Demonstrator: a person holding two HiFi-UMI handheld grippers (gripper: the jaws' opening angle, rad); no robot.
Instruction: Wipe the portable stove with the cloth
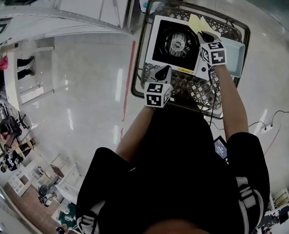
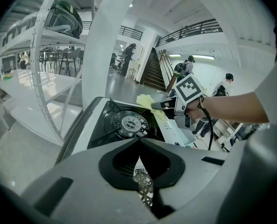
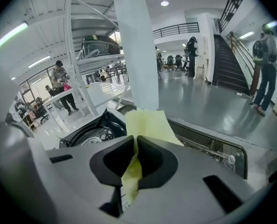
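Wire basket (image 1: 192,89), white shelving (image 2: 31,85), staircase (image 3: 229,64) — glossy floor (image 1: 86,82)

Person wears black short-sleeve top (image 1: 183,155) w/ white stripes (image 1: 245,199) on sleeves. Left gripper (image 1: 164,72) & right gripper (image 1: 203,35): grey plastic bodies, black tongs w/ teardrop-shaped hollows. Each has a white cube w/ black square markers: left cube (image 1: 157,94), right cube (image 1: 216,53). Thin black cable (image 2: 206,124) hangs off right gripper, approx. at the wrist.
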